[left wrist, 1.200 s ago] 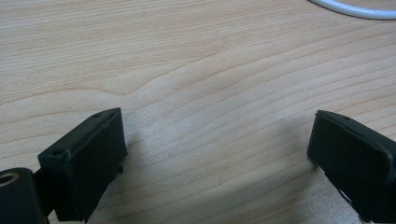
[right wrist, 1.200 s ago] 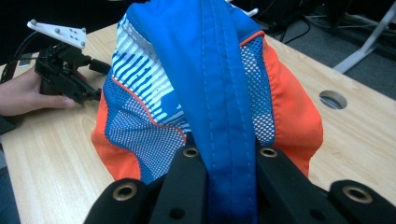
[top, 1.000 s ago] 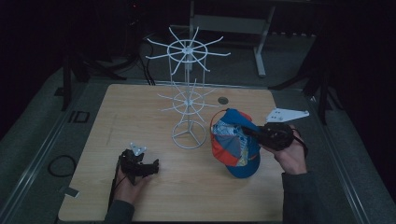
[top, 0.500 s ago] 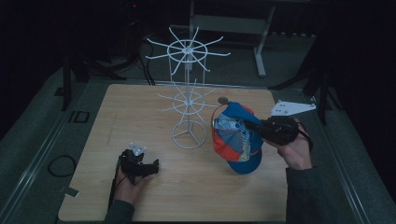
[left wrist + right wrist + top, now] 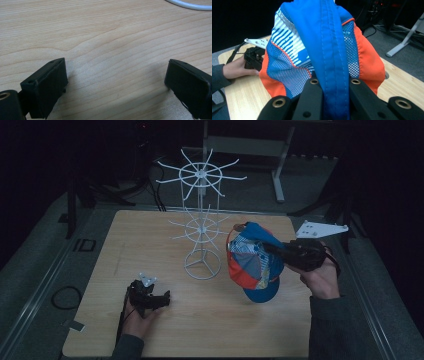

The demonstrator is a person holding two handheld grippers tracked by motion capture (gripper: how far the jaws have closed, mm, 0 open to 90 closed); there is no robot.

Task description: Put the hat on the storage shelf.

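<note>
Holding: my right gripper (image 5: 280, 251) is clamped on cap (image 5: 252, 262), lifted off table (image 5: 150, 235).
Cap vs rack: wire rack (image 5: 201, 220) is just to cap's left, hooks level w/ it.
Nearer hand: right.
Left gripper (image 5: 159, 299): jaws apart, idle on table.

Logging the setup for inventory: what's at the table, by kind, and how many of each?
Cap: 1
Wire rack: 1
Grippers: 2, left open on the table, right shut on the cap
Total: 4
</note>
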